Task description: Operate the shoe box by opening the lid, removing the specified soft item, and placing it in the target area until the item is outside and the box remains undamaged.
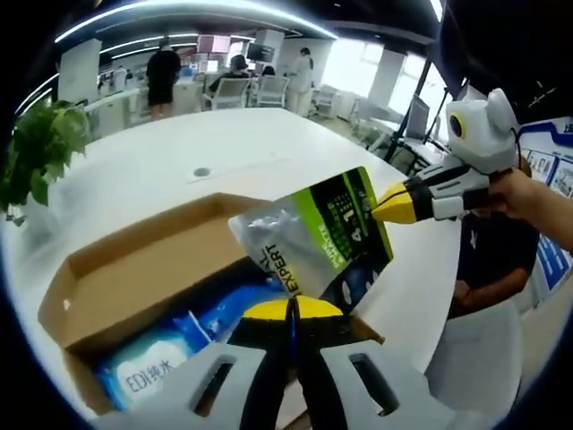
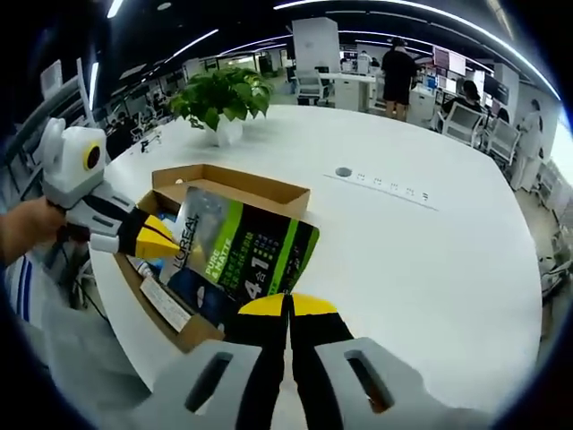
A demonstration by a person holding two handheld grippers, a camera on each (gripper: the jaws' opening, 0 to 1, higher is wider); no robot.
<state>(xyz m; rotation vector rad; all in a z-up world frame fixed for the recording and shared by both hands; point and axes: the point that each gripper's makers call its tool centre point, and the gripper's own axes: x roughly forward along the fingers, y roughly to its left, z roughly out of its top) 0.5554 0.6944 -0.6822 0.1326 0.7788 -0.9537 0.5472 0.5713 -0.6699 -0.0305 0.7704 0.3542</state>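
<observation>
Right claw (image 2: pixel 288 309) pinched the green-and-silver pouch (image 2: pixel 242 255) above the open shoe box (image 2: pixel 235 183); left claw (image 2: pixel 166 240), pressed together, touched its edge. Blue wipes packet (image 1: pixel 148 367) lay inside. Potted plant (image 2: pixel 222 97) stood on the white worktop (image 2: pixel 421 242).

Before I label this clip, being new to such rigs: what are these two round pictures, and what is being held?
A person holds a two-jaw tool in each hand, with a camera riding on each. In the left gripper view, the left tongs are shut on the green-and-silver soft pouch, and the right tongs reach in from the right. In the right gripper view, the right tongs grip the same pouch. It hangs above the open brown cardboard shoe box on the white table. Blue packets lie in the box.
</observation>
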